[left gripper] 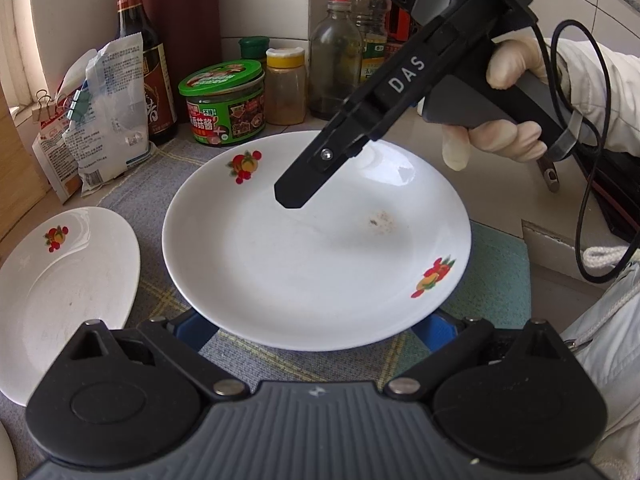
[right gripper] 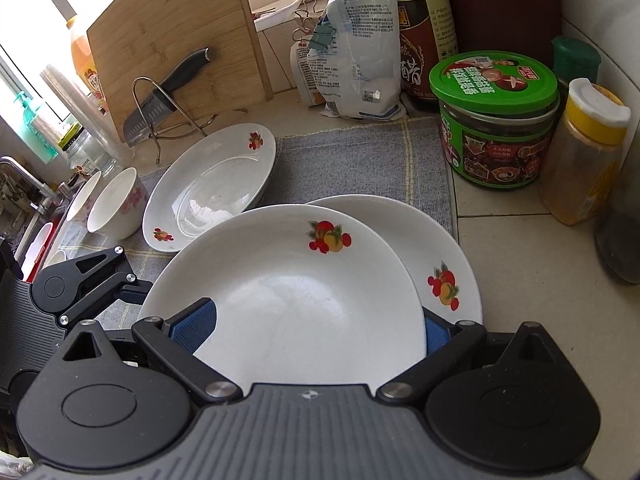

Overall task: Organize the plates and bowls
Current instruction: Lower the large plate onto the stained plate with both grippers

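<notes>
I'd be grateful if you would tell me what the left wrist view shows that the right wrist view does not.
Only the left wrist view shows the right gripper from outside, the gloved hand holding it and its cable. Only the right wrist view shows two bowls, a knife and a cutting board. Both show fruit-patterned plates, the green-lidded jar and the grey mat.

Glossy glazed plate (left gripper: 316, 248) on woven cloth mat (right gripper: 352, 160).
</notes>
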The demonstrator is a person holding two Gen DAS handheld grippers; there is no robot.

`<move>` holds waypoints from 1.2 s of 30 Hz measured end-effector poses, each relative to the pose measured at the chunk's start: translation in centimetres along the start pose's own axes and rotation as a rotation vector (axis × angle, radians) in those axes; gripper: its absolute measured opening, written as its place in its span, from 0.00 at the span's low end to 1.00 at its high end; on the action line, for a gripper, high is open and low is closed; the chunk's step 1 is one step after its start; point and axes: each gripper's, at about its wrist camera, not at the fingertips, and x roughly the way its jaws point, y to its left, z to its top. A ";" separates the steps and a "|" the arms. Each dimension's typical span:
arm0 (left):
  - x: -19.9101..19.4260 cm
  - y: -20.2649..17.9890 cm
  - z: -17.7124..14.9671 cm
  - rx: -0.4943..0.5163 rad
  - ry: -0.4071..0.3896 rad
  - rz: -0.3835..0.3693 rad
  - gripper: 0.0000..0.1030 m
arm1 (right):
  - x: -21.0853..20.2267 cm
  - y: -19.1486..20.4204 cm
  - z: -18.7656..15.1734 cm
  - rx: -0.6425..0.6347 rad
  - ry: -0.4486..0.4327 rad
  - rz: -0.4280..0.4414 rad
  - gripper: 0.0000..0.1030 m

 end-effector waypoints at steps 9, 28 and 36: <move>0.6 0.4 0.4 -0.005 0.007 -0.003 0.97 | 0.2 -0.8 0.4 0.012 -0.005 -0.002 0.99; 1.9 1.1 0.8 -0.012 0.046 0.001 0.97 | 1.2 -1.8 0.7 0.018 0.006 0.002 0.99; 2.1 1.3 0.9 -0.027 0.058 -0.003 0.97 | 1.4 -1.9 0.7 0.017 0.010 0.002 0.99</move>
